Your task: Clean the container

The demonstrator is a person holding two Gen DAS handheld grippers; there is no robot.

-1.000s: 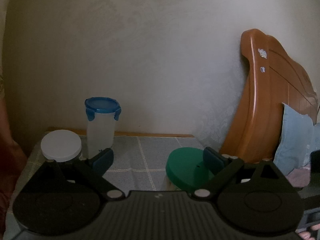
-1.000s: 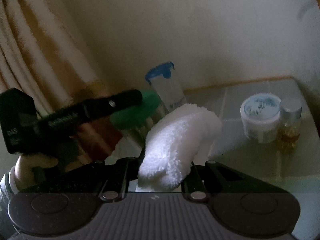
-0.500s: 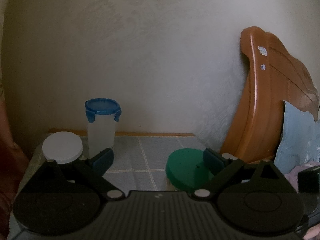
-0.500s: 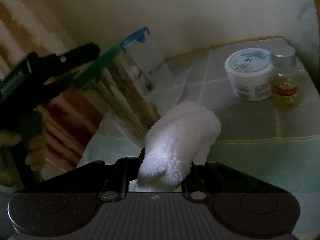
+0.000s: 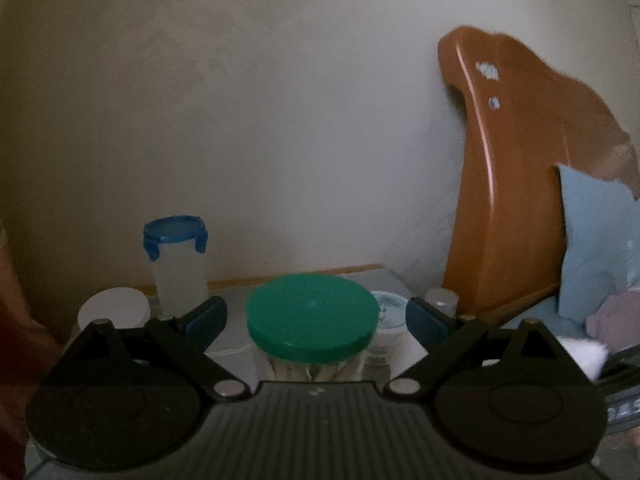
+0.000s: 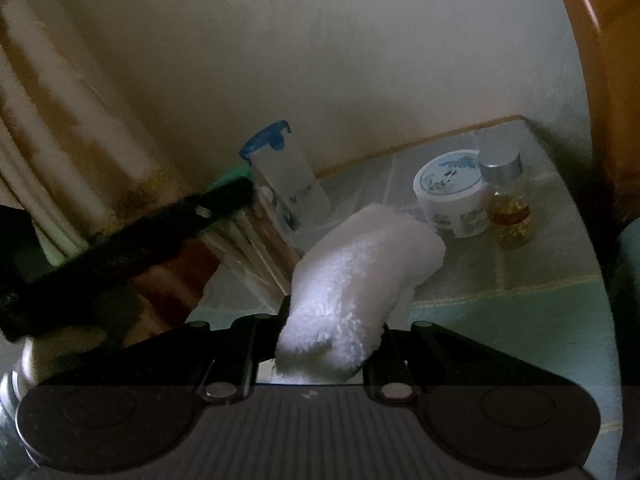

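A clear jar with a green lid [image 5: 312, 312] stands on the bedside table, centred between the fingers of my left gripper [image 5: 316, 316]. That gripper is open, and a small gap shows on each side of the lid. In the right wrist view the jar's pale contents [image 6: 256, 240] are blurred behind the left gripper's dark finger [image 6: 160, 232]. My right gripper [image 6: 332, 320] is shut on a fluffy white cloth [image 6: 360, 272], which sticks out forward and hides the fingertips. The cloth [image 5: 584, 352] also peeks in at the right of the left wrist view.
A tall blue-lidded container [image 5: 176, 264] stands at the wall, and a white-lidded jar [image 5: 114, 308] is left of it. A white cream tub [image 6: 452, 196] and a small amber bottle [image 6: 508, 208] stand at the right. A wooden headboard [image 5: 520, 180] and a curtain [image 6: 60, 120] flank the checked tablecloth [image 6: 520, 308].
My left gripper has shifted right, so the green-lidded jar went from beside its right finger to centred between both. The right gripper swung its view with the cloth still held.
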